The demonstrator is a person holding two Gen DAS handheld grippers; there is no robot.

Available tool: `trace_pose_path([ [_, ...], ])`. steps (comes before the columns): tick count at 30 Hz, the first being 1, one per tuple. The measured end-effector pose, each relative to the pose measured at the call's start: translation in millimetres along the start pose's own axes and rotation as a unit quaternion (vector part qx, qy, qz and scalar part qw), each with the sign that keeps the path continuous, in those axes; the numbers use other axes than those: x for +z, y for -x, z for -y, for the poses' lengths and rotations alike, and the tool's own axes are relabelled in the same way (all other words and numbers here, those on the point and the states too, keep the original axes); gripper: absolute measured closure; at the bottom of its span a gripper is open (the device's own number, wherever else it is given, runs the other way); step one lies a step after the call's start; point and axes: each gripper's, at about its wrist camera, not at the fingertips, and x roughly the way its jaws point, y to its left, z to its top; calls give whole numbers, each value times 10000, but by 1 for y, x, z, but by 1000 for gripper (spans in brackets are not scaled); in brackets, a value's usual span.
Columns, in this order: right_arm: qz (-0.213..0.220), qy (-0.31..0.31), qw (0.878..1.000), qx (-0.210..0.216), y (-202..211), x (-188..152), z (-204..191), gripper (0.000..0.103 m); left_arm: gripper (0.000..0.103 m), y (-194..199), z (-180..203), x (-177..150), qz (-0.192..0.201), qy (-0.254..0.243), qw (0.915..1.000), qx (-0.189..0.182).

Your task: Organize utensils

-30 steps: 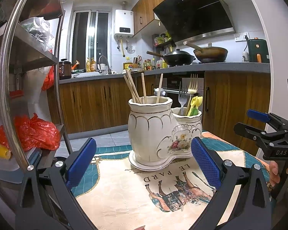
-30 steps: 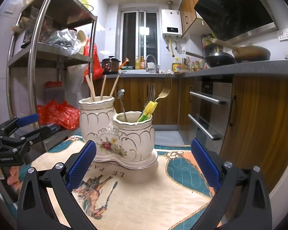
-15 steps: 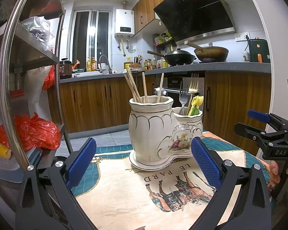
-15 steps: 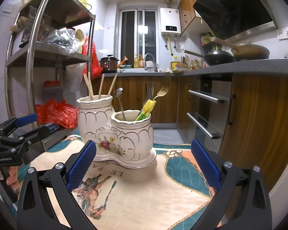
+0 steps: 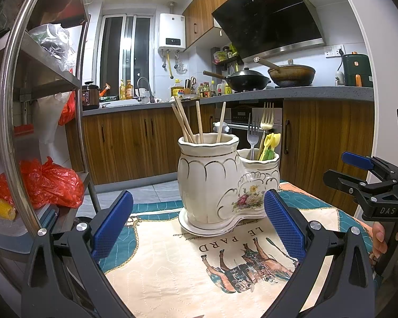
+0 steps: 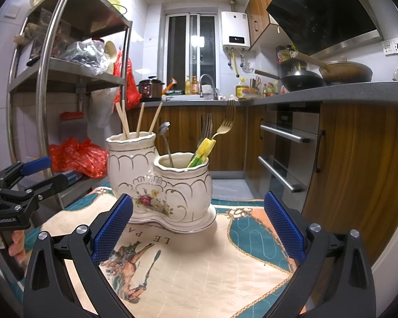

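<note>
The metal shelf rack (image 6: 43, 84) stands at my left, close against the table's left edge, and the wooden cabinets (image 5: 130, 143) line the wall behind. The printed tablecloth (image 5: 172, 270) covers the table; its teal border runs along the far edge and bare cloth lies open between my fingers and the holder. The ceramic utensil holder (image 5: 220, 182) sits upright toward the far edge, its taller pot holding chopsticks (image 5: 184, 124), its shorter pot holding forks (image 5: 261, 124), a spoon (image 6: 165, 140) and yellow-green plastic pieces (image 6: 203, 151). My left gripper (image 5: 199, 228) is spread wide, gripping nothing. My right gripper (image 6: 197, 228) is likewise spread wide, short of the holder.
</note>
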Motion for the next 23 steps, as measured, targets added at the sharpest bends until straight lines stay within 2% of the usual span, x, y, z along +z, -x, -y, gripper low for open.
trace_pose_path([
  [11,-11,-1,10000,0,-1,1,0,5,6,-2,-2,0,-62,81,9998,153],
  [23,-20,-5,10000,1,-1,0,1,5,5,-7,-3,0,-127,90,9998,133],
])
